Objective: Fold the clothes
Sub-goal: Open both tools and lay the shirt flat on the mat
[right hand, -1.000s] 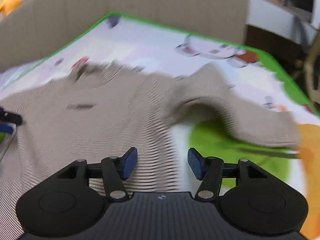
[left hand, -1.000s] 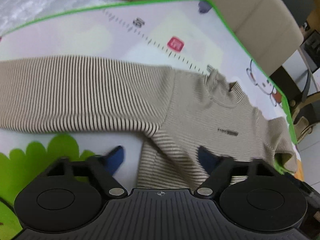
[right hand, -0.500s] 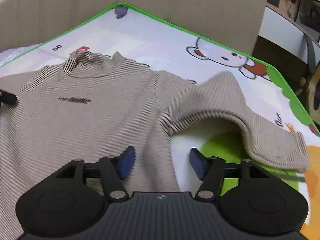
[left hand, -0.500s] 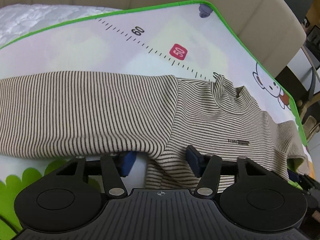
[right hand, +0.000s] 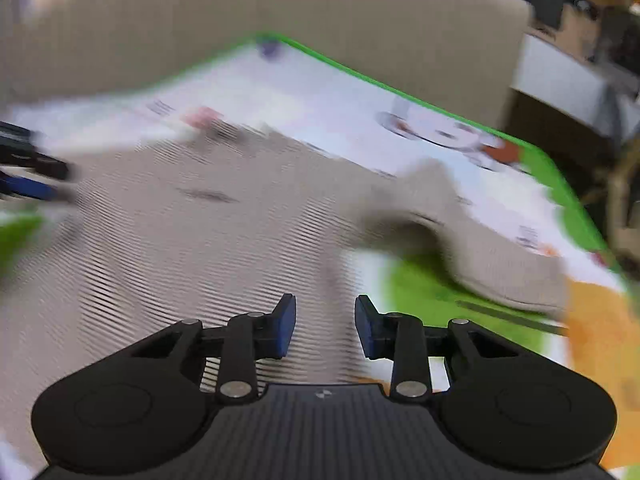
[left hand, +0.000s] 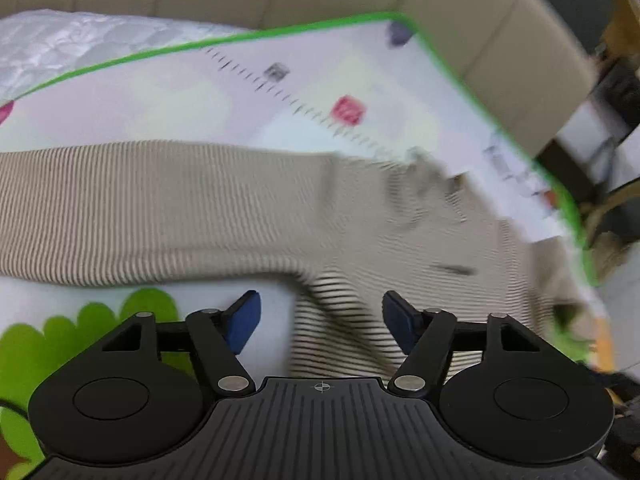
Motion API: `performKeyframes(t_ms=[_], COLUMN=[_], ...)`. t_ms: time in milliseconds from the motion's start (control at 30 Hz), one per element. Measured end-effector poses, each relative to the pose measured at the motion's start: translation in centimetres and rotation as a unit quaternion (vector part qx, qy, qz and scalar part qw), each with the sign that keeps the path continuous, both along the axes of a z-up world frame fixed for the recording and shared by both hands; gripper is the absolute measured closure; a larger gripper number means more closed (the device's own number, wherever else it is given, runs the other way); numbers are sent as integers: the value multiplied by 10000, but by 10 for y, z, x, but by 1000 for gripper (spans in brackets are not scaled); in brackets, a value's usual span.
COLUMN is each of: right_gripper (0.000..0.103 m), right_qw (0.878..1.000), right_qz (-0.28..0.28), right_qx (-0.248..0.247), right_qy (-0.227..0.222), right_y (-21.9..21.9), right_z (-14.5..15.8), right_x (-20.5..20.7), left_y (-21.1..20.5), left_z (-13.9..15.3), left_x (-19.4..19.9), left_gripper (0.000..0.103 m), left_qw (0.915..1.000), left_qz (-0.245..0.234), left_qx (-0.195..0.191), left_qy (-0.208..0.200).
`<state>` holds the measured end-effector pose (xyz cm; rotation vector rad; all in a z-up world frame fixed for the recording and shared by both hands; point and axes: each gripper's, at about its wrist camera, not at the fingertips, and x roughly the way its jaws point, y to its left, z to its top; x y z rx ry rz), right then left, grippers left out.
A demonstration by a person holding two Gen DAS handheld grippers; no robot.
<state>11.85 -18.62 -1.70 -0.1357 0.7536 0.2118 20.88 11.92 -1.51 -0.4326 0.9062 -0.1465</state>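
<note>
A beige, dark-striped long-sleeved sweater (left hand: 208, 208) lies face up on the play mat (left hand: 168, 92), blurred by motion. My left gripper (left hand: 320, 326) hovers over the armpit below the spread sleeve; its blue pads (left hand: 244, 324) stand wide apart and clear of the cloth. In the right wrist view the sweater (right hand: 168, 240) fills the left half, its other sleeve (right hand: 500, 256) bent out to the right. My right gripper (right hand: 325, 328) is over the sweater's side edge with its jaws closing; cloth lies under the gap, unpinched. The left gripper (right hand: 32, 178) shows at the far left.
The mat has a green border (left hand: 472, 80), a printed ruler (left hand: 304, 100) and cartoon prints (right hand: 436, 132). A beige padded headboard (right hand: 280, 8) runs behind it. White quilted bedding (left hand: 72, 48) lies at the back left. Furniture (right hand: 560, 88) stands beyond the mat's right side.
Both views have gone blurred as the hands lifted a little off the sweater. The right jaws stand closer together than half a second ago. The sweater lies as before.
</note>
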Motion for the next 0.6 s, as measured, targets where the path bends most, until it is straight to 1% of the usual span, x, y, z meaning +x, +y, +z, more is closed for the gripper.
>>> performKeyframes(t_ms=[33, 100, 133, 200, 233, 267, 300, 333, 367, 400, 467, 533, 567, 600], right_gripper=[71, 71, 71, 71, 71, 71, 71, 71, 67, 66, 65, 63, 59, 56], right_qw=[9996, 9962, 9940, 9904, 9894, 9895, 9895, 9875, 9841, 9808, 9781, 9801, 9826, 9851], right_qz=[273, 856, 1086, 1379, 1449, 1431, 1379, 1327, 1352, 1503, 1703, 1646, 1534, 1415], right_qx=[74, 138, 131, -11, -90, -112, 21, 267, 500, 636, 615, 526, 448, 433], right_qy=[-32, -36, -29, -22, 16, 144, 424, 808, 1037, 1068, 1029, 975, 943, 872], right_y=[15, 50, 66, 95, 107, 115, 119, 121, 123, 124, 124, 115, 109, 103], right_z=[4, 6, 5, -3, -10, -17, -24, -31, -34, -31, -26, -26, -29, -33], right_x=[-3, -5, -4, 1, 5, 11, 18, 25, 27, 23, 12, 2, 0, -4], left_y=[4, 14, 20, 30, 35, 40, 45, 49, 52, 54, 56, 57, 57, 56], left_z=[7, 18, 19, 20, 16, 12, 8, 4, 1, 0, -2, -2, -2, -3], left_x=[-2, -4, -4, -3, -2, 0, 1, 3, 4, 5, 7, 7, 6, 4], left_gripper=[33, 32, 29, 27, 27, 27, 27, 26, 26, 25, 22, 17, 16, 16], left_qw=[9998, 9977, 9963, 9928, 9927, 9932, 9935, 9937, 9936, 9933, 9931, 9930, 9925, 9916], left_qz=[140, 506, 657, 933, 1001, 1049, 1087, 1108, 1129, 1152, 1169, 1181, 1217, 1288], left_qx=[-24, 115, 279, 559, 542, 432, 314, 183, 90, 73, 41, -35, -63, -67], left_qy=[-151, -439, -476, -503, -399, -269, -155, -68, 3, 43, 75, 75, 68, 59])
